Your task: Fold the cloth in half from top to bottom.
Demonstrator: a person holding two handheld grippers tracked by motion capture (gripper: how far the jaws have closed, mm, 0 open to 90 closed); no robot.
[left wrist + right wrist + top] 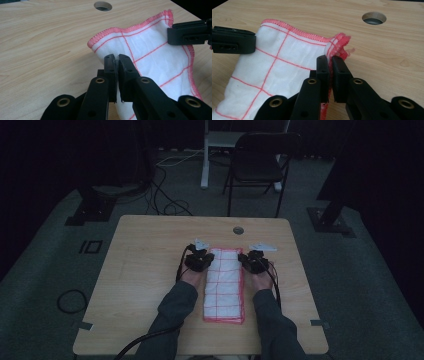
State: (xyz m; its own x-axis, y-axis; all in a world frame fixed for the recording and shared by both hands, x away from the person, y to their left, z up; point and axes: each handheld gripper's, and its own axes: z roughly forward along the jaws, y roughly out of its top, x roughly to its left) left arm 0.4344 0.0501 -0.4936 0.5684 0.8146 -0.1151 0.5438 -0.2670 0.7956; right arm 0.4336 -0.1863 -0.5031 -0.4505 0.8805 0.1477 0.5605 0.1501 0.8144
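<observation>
A white cloth (224, 285) with red grid lines and a red stitched hem lies folded as a long strip on the wooden table (150, 270). My left gripper (200, 261) pinches the cloth's left edge near its far end; in the left gripper view the jaws are shut on the cloth (150, 52) at the left gripper (117, 58) tips. My right gripper (254, 262) pinches the right edge opposite; in the right gripper view the right gripper (330, 60) is shut on the bunched red hem of the cloth (287, 57). The far end of the cloth rises slightly off the table.
A round cable hole (238, 230) sits in the table beyond the cloth. A black chair (260, 162) and a white table leg (205, 155) stand on the floor behind, with cables (165, 195) and a coiled cable (71, 300) at left.
</observation>
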